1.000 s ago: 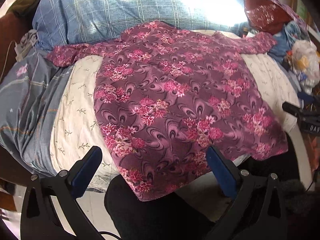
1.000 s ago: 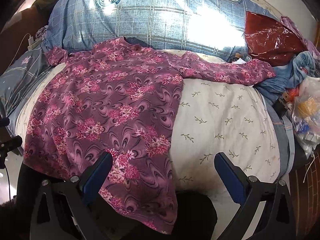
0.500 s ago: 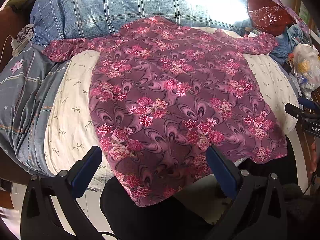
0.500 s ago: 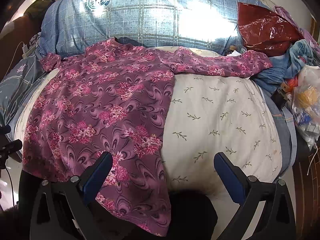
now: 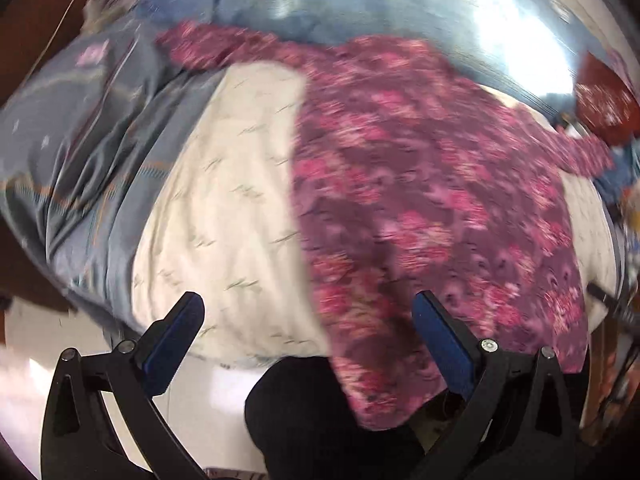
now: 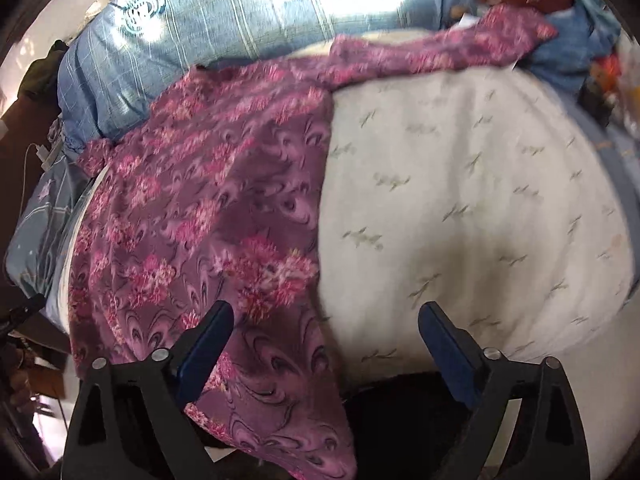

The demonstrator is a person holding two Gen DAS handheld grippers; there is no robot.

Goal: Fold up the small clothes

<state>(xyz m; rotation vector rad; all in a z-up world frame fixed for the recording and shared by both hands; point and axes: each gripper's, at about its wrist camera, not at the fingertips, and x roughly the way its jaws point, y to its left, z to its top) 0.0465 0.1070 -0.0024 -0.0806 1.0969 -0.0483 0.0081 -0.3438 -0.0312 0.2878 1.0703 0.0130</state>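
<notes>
A purple shirt with pink flowers [image 5: 420, 184] lies spread flat on a cream sheet with small leaf prints [image 5: 232, 208], sleeves out to both sides, hem hanging over the near bed edge. In the right wrist view the shirt [image 6: 208, 208] fills the left half. My left gripper [image 5: 308, 320] is open and empty, above the shirt's left hem edge. My right gripper [image 6: 326, 332] is open and empty, above the shirt's right hem edge. Both views are blurred.
A blue plaid pillow [image 6: 224, 16] lies behind the shirt. A grey-blue quilt [image 5: 80, 152] is bunched at the left. A red bag [image 5: 604, 100] and a pile of clothes and bags [image 6: 592, 40] sit at the right. The person's dark trousers [image 5: 320, 416] are below.
Both grippers have moved closer to the bed; the left has swung left, the right has swung right and tilted. Both stay open. The shirt has not moved.
</notes>
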